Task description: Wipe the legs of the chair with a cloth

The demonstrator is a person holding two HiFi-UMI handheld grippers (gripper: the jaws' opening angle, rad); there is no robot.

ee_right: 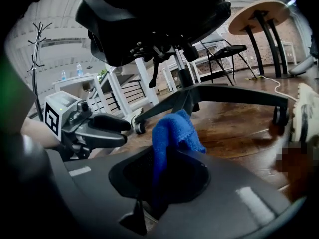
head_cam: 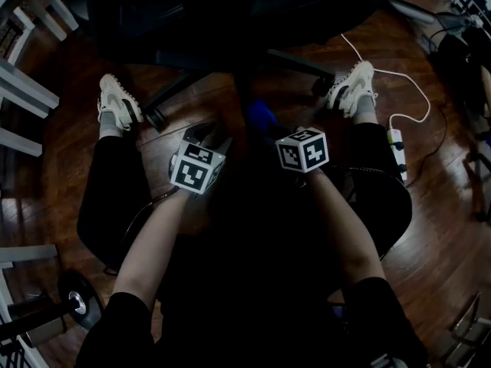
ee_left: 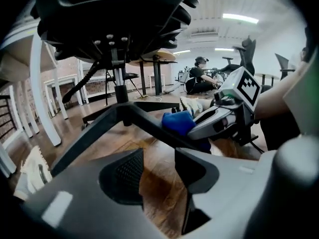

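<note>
Right gripper [ee_right: 164,171]: fingers [ee_right: 202,178] clamped on the blue cloth [ee_right: 172,133], which is bunched up and sticks out above the tips. Left gripper [ee_left: 158,166]: fingers [ee_left: 122,176] apart with nothing between them, I only see wood floor [ee_left: 160,189] through the gap.

In the head view both grippers sit side by side in front of me, low, pointing toward the black chair [head_cam: 230,14]. The cloth is just ahead of the right gripper, down at the chair base, right beside one chair leg [ee_left: 155,127] and close to the centre post. Touching the leg or not, I can't tell.

In the left gripper view that leg runs across just ahead of the open fingers, with the cloth and the right gripper behind it on the right. The chair seat hangs overhead in both gripper views.

A caster [head_cam: 156,118] on another leg sits near the left of the two white sneakers [head_cam: 117,102]; the other one is out by the leg on the right. A white cable [head_cam: 427,106] and a power strip [head_cam: 397,150] lie on the floor to the right, apart from the chair base. The head view is very dark, so the middle of the base is hard to read there.
</note>
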